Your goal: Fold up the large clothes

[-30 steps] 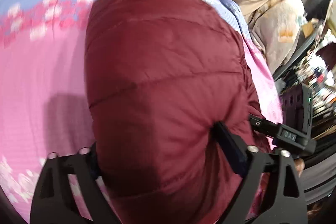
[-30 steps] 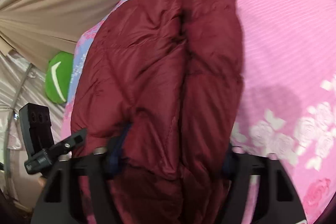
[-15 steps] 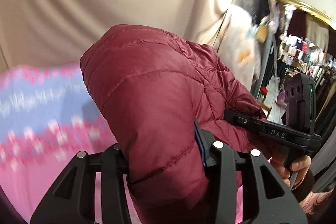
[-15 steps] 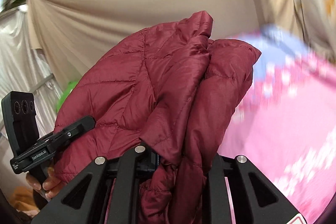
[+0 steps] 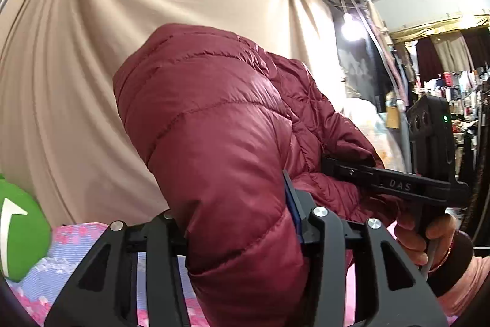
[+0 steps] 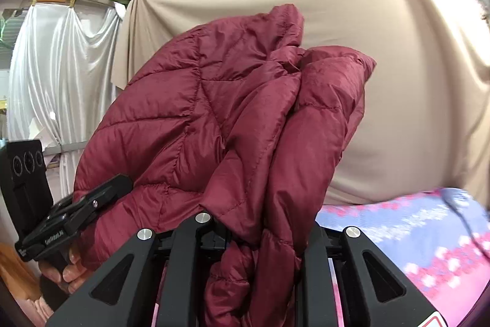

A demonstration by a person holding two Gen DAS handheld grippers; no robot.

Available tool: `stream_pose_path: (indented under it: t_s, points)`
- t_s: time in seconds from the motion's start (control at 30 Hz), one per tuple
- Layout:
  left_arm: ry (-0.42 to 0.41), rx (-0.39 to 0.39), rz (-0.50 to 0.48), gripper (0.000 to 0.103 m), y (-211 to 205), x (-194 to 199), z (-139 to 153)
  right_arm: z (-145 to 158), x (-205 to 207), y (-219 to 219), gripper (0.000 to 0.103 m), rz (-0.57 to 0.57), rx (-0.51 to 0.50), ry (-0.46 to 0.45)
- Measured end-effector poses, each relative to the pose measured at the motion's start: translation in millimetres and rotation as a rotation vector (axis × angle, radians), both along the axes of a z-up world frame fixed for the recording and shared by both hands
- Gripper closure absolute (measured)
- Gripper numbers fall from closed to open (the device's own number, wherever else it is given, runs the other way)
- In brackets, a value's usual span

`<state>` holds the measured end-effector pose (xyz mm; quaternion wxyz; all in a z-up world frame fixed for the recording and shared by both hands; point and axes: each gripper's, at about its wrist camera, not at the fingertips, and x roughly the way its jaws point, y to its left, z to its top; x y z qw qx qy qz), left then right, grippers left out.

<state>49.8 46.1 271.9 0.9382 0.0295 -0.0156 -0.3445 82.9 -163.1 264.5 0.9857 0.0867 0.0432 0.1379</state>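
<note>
I am holding up the red puffy jacket (image 5: 220,161) with both tools. It is off the bed (image 6: 428,235) now, up in the air in front of the tan curtain (image 5: 122,36). The pink and blue bed cover shows low down, under the jacket.

My left tool (image 5: 239,235) is clamped on a thick roll of the jacket. Its jaws have just been closing, and the puffy cloth fills the gap between them. My right tool (image 6: 263,238) is clamped on a bunch of the jacket too. Its jaws also closed in, tighter, because the cloth there is squeezed thin.

I think this is the lifting step of the fold. The jacket looks bunched up and doubled over, not flat, so the fold is not done.

Next I should bring the jacket back down onto the bed and lay it smooth. I need to keep both grips tight, because the shiny cloth looks slippery and could slide out.

Both tools point level, toward the curtain. They are side by side, close to each other. In the left view I see my right hand (image 5: 428,238) holding its handle. In the right view I see my left hand (image 6: 67,268) low at the side.
</note>
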Motion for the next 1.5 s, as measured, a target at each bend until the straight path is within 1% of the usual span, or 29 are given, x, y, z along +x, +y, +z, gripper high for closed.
stream_pose_path:
  t_s: [0.1, 0.2, 0.23, 0.3, 0.33, 0.37, 0.47, 0.5, 0.57, 0.6, 0.63, 0.7, 0.73, 0.8, 0.83, 0.87, 0.9, 0.93, 0.97, 1.03, 1.07, 1.13, 1.17, 1.2, 1.27, 1.33, 1.37, 1.43, 1.5]
  points:
    - [0.059, 0.013, 0.043, 0.06, 14, 39, -19, -18, 48, 14, 0.085, 0.029, 0.026, 0.059]
    - [0.197, 0.022, 0.071, 0.06, 20, 94, -57, -58, 101, 22, 0.085, 0.034, 0.053, 0.177]
    - [0.245, 0.027, 0.075, 0.06, 23, 111, -72, -80, 125, 25, 0.085, 0.032, 0.062, 0.237]
    - [0.371, 0.047, 0.099, 0.06, 25, 154, -114, -118, 155, 28, 0.085, 0.023, 0.073, 0.33]
    - [0.412, 0.056, 0.107, 0.06, 25, 167, -129, -139, 169, 30, 0.085, 0.018, 0.076, 0.374]
    - [0.478, 0.062, 0.12, 0.06, 26, 185, -154, -166, 185, 33, 0.085, 0.011, 0.077, 0.432]
    - [0.643, 0.098, 0.148, 0.06, 30, 222, -217, -232, 215, 37, 0.084, 0.001, 0.079, 0.588]
    - [0.676, 0.112, 0.166, 0.057, 32, 227, -236, -251, 221, 38, 0.079, -0.001, 0.078, 0.633]
    - [0.696, 0.108, 0.174, 0.05, 41, 229, -255, -274, 223, 34, 0.064, -0.013, 0.074, 0.654]
    - [0.714, 0.105, 0.174, 0.045, 44, 229, -257, -276, 223, 32, 0.061, -0.006, 0.077, 0.667]
    - [0.737, 0.106, 0.178, 0.042, 47, 230, -257, -276, 223, 28, 0.056, -0.003, 0.084, 0.69]
    - [0.756, 0.103, 0.207, 0.041, 57, 222, -250, -272, 213, 14, 0.054, -0.016, 0.09, 0.717]
    - [0.752, 0.103, 0.221, 0.042, 62, 215, -240, -267, 204, 6, 0.053, -0.038, 0.097, 0.727]
    - [0.737, 0.124, 0.265, 0.041, 72, 195, -223, -250, 184, 1, 0.053, -0.073, 0.107, 0.715]
    - [0.731, 0.137, 0.278, 0.041, 73, 187, -217, -239, 177, -1, 0.055, -0.092, 0.11, 0.7]
    - [0.724, 0.16, 0.287, 0.041, 72, 175, -210, -229, 163, -1, 0.066, -0.111, 0.104, 0.675]
    - [0.725, 0.175, 0.284, 0.041, 71, 167, -206, -223, 156, 2, 0.073, -0.106, 0.092, 0.663]
    - [0.726, 0.189, 0.28, 0.041, 66, 161, -204, -214, 151, 11, 0.084, -0.084, 0.069, 0.657]
    - [0.732, 0.208, 0.281, 0.041, 59, 155, -203, -211, 148, 24, 0.091, -0.07, 0.047, 0.655]
    - [0.764, 0.253, 0.292, 0.041, 48, 153, -209, -215, 146, 38, 0.1, -0.053, -0.005, 0.66]
    - [0.793, 0.284, 0.309, 0.041, 42, 155, -218, -223, 149, 47, 0.102, -0.053, -0.051, 0.684]
    - [0.82, 0.324, 0.36, 0.04, 39, 156, -235, -248, 154, 48, 0.103, -0.077, -0.119, 0.776]
    - [0.832, 0.334, 0.372, 0.039, 39, 158, -244, -268, 158, 44, 0.103, -0.064, -0.111, 0.833]
    - [0.835, 0.333, 0.379, 0.038, 39, 157, -246, -277, 159, 42, 0.103, -0.056, -0.084, 0.845]
    - [0.827, 0.344, 0.407, 0.038, 38, 155, -248, -278, 148, 34, 0.103, -0.063, -0.063, 0.847]
    - [0.823, 0.353, 0.421, 0.038, 37, 154, -249, -266, 142, 35, 0.103, -0.079, -0.055, 0.836]
    - [0.825, 0.354, 0.424, 0.038, 37, 154, -249, -257, 136, 39, 0.103, -0.072, -0.066, 0.809]
    - [0.833, 0.349, 0.43, 0.038, 38, 155, -251, -254, 129, 47, 0.103, -0.08, -0.117, 0.78]
    - [0.846, 0.342, 0.432, 0.036, 39, 156, -253, -270, 131, 52, 0.103, -0.103, -0.193, 0.811]
